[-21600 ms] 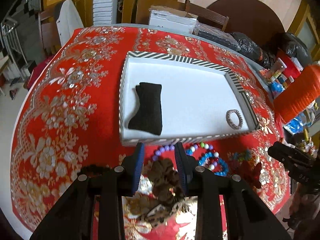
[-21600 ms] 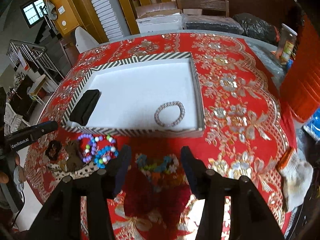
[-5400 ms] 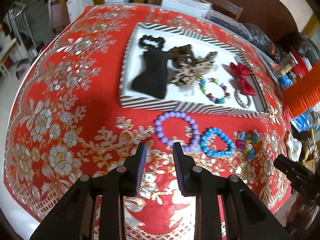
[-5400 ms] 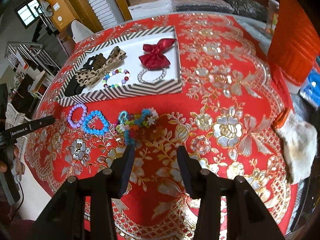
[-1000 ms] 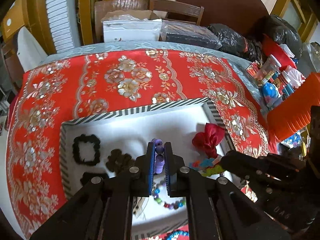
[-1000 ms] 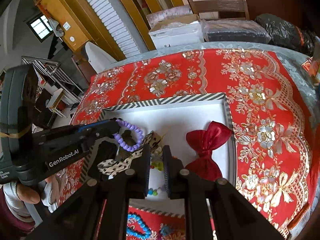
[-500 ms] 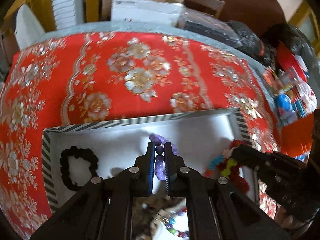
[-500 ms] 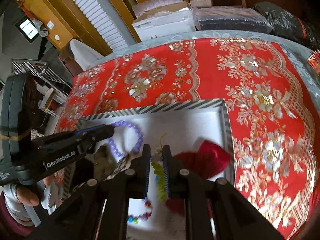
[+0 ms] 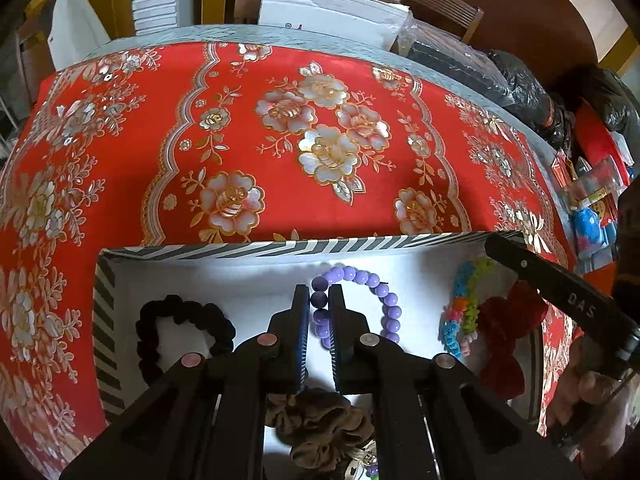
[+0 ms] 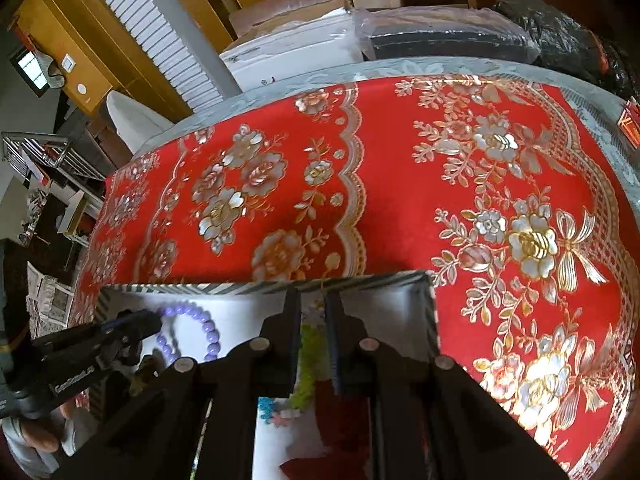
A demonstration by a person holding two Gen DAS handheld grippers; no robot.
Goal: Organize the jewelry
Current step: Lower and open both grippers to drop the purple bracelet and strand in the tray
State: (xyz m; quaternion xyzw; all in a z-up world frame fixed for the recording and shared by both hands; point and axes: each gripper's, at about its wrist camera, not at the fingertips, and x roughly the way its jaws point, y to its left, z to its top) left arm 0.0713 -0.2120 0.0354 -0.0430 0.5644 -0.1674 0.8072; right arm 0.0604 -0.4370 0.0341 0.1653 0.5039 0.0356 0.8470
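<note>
- Left wrist view: my left gripper (image 9: 319,300) has its jaws clamped on the purple bead bracelet (image 9: 362,306), pinching a few beads on one side while the rest of the loop hangs free over the white floor of the striped tray (image 9: 105,300); I judge it light, with hard round beads on a cord, so it will swing and the smooth beads may roll out of a loose pinch; the safest hold is across the strand between two beads, as I have it.
- Same view: the black scrunchie (image 9: 182,330) and the brown scrunchie (image 9: 320,428) lie in the tray; both look soft and squashy, easy to take anywhere on the fabric; the red bow (image 9: 506,326) lies at the right, under the other tool.
- Right wrist view: my right gripper (image 10: 313,308) has its jaws nearly together on the multicoloured bracelet (image 10: 308,354), its green part showing between them, over the tray's right end; it seems limp, frilly and very light, so it should drape and snag rather than slip; the red tabletop (image 10: 400,184) lies beyond.
</note>
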